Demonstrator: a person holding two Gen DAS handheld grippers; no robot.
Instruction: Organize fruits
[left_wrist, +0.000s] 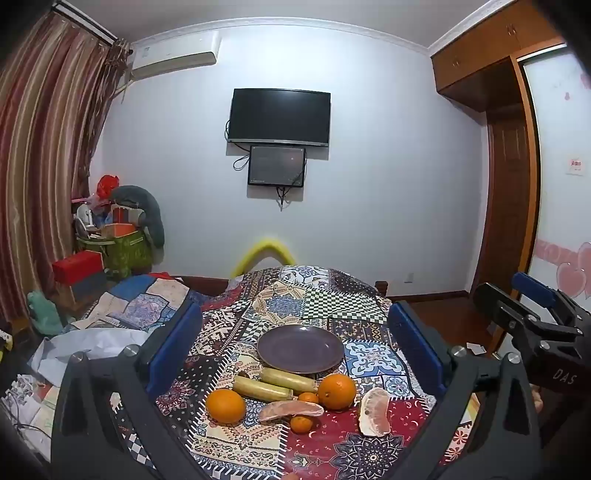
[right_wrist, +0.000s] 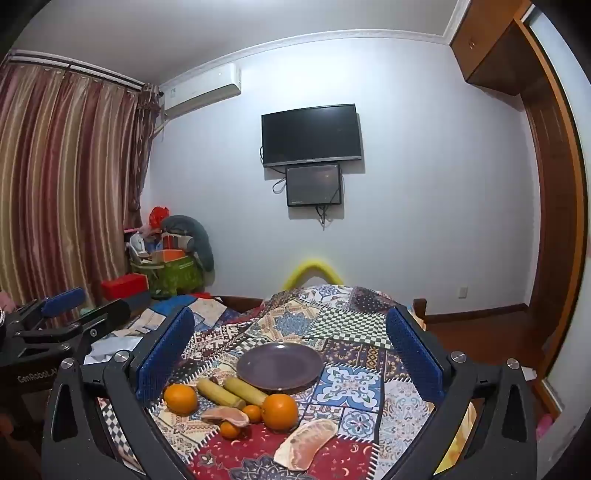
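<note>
A dark purple plate (left_wrist: 300, 349) (right_wrist: 279, 365) sits empty on the patterned tablecloth. In front of it lie two yellow-green sugarcane pieces (left_wrist: 264, 388) (right_wrist: 245, 391), two oranges (left_wrist: 225, 405) (left_wrist: 337, 391) (right_wrist: 180, 398) (right_wrist: 279, 411), two small tangerines (left_wrist: 301, 424) (right_wrist: 229, 429), and two peeled pomelo wedges (left_wrist: 290, 409) (left_wrist: 375, 410) (right_wrist: 306, 443) (right_wrist: 225, 415). My left gripper (left_wrist: 295, 343) is open and empty above the near fruits. My right gripper (right_wrist: 290, 354) is open and empty too. The right gripper shows at the right of the left wrist view (left_wrist: 532, 314).
The table (left_wrist: 332, 295) is covered with a patchwork cloth; its far edge meets a yellow chair back (left_wrist: 264, 254). Piled boxes and bags (left_wrist: 110, 236) stand at the left by the curtain. A wooden door and wardrobe (left_wrist: 509, 184) are on the right.
</note>
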